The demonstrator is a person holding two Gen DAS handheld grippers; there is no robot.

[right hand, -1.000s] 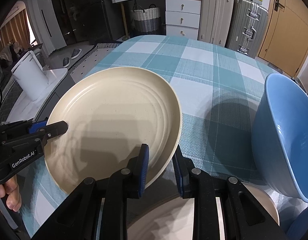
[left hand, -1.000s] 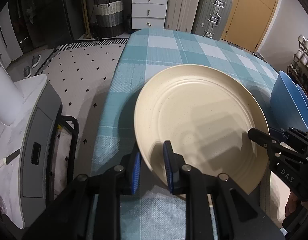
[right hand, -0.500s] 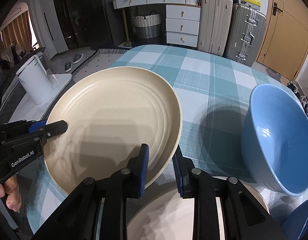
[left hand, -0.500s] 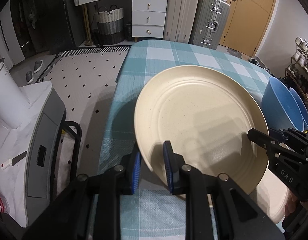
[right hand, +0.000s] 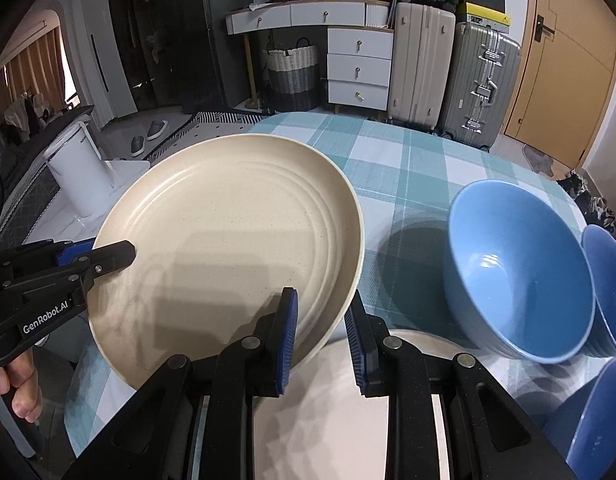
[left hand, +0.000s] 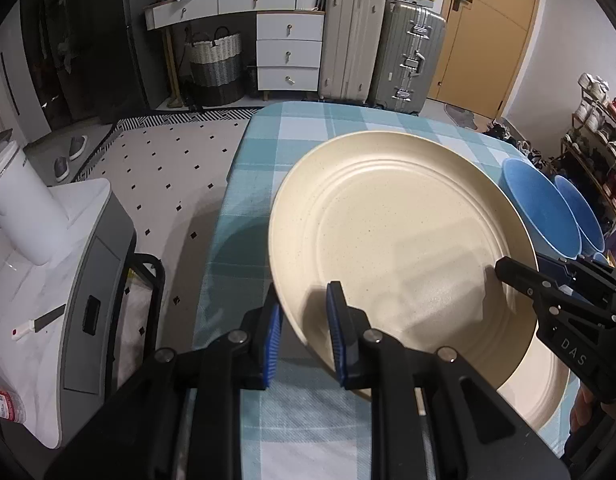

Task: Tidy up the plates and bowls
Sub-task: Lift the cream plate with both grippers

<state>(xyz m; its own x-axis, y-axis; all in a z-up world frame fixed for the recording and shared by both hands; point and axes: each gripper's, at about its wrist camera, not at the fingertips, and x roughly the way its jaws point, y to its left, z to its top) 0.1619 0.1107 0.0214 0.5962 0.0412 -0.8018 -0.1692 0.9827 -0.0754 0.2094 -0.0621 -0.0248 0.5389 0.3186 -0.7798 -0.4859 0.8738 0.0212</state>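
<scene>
A large cream plate (left hand: 396,240) (right hand: 227,232) hangs tilted above the teal checked table (left hand: 308,132) (right hand: 408,160), held from two sides. My left gripper (left hand: 303,312) (right hand: 107,254) is shut on its near left rim. My right gripper (right hand: 322,312) (left hand: 508,272) is shut on its near right rim. Under the lifted plate a second cream plate (left hand: 548,380) (right hand: 336,400) lies on the table, mostly hidden. A blue bowl (right hand: 520,268) (left hand: 540,212) stands to the right, with a second blue bowl (right hand: 608,280) (left hand: 584,216) beside it and a third (right hand: 588,420) nearer.
Left of the table stands a grey and white cabinet (left hand: 87,280) with a white jug (left hand: 23,208) on top. Beyond the table's far edge are white drawers (left hand: 287,52), a woven basket (left hand: 215,64), suitcases (left hand: 388,48) and a door (left hand: 488,32). A hand (right hand: 23,392) grips the left tool.
Both grippers have risen with the cream plate between them. The table and bowls look farther below, and the second plate underneath has come into view.
</scene>
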